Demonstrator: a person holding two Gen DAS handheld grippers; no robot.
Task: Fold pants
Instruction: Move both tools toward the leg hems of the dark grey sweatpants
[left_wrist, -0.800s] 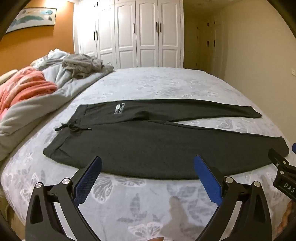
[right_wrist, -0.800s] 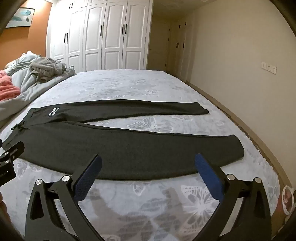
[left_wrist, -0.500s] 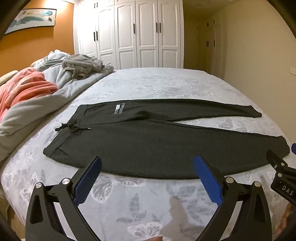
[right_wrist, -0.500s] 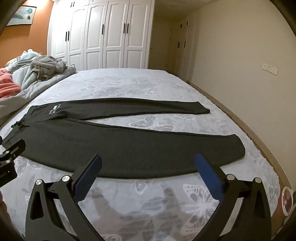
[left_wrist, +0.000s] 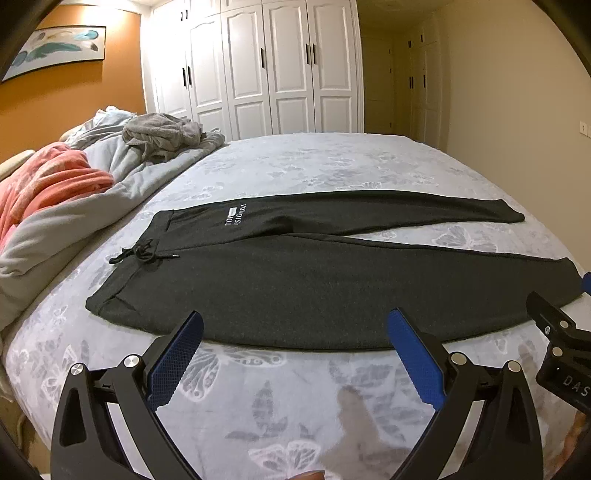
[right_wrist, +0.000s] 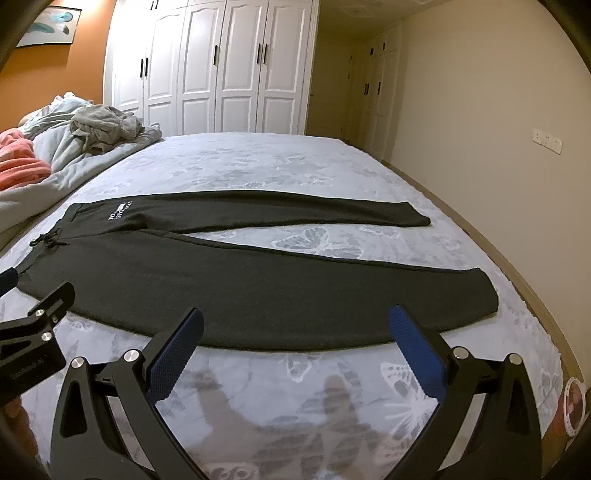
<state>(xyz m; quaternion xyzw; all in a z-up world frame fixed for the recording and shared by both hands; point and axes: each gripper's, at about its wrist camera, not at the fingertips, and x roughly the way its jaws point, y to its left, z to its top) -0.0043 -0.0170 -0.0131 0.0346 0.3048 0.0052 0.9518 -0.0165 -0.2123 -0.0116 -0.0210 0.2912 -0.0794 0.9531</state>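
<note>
Dark pants (left_wrist: 314, 284) lie flat just beyond both grippers' fingers (left_wrist: 177, 354) (blue-padded) — spread wide, holding nothing.

Dk grey pants (left_wrist: 332, 291), butterfly-print sheet (left_wrist: 332, 162)

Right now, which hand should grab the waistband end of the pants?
Probably the left gripper: it hangs open nearer the waistband of the pants. The right gripper, also open, faces the cuff.

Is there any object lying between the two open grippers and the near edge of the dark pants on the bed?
Nothing visible. Only bare bedsheet lies between the left gripper and the pants, and likewise before the right gripper. The piled bedding lies off to the left.
</note>
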